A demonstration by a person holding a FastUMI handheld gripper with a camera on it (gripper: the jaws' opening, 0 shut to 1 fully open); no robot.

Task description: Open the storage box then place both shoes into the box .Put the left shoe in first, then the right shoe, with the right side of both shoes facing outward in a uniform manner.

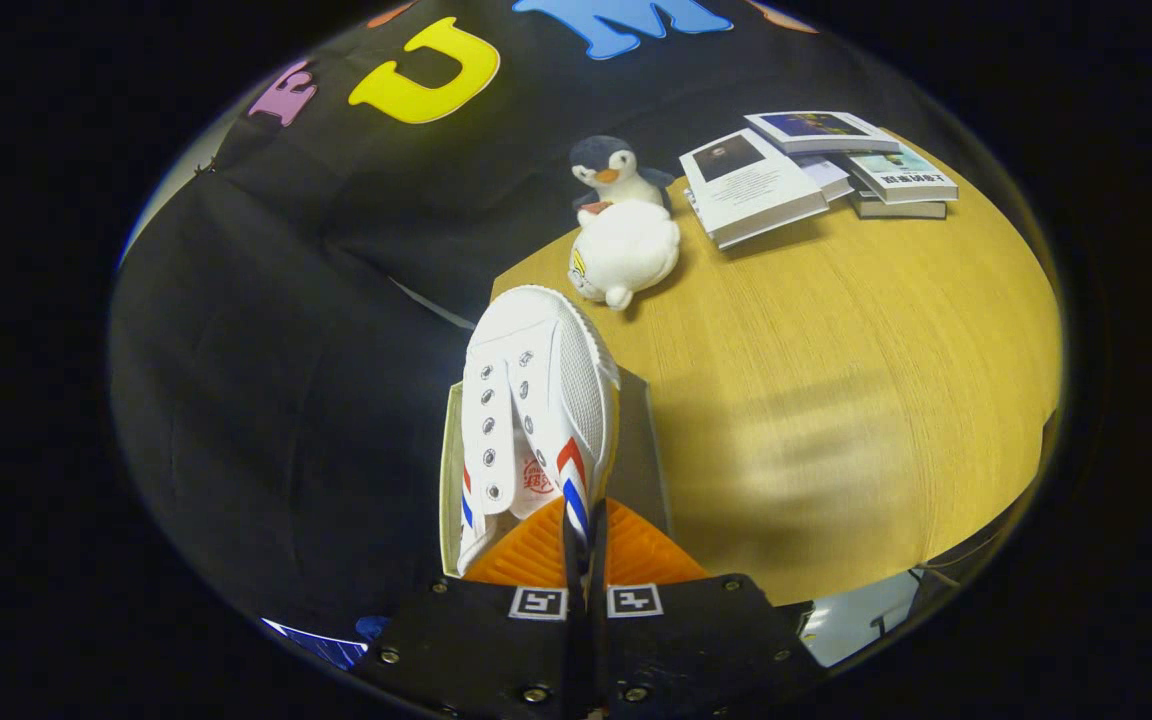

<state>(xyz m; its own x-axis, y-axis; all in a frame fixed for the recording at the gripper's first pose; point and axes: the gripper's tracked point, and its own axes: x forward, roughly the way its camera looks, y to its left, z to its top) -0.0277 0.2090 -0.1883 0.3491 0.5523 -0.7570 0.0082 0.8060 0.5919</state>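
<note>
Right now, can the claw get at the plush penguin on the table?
Probably not yet: the claw is shut on a white shoe over the box. The penguin sits beyond, behind a white plush toy.

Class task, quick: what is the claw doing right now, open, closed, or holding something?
Claw: closed on the side wall of the white shoe, holding it over the open storage box at the table edge.

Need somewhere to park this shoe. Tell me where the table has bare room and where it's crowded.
The gripper is shut on the white shoe, above the storage box. The wooden table lies bare from the box across to the books. The far edge is crowded: penguin toy, white plush, then the books.
</note>
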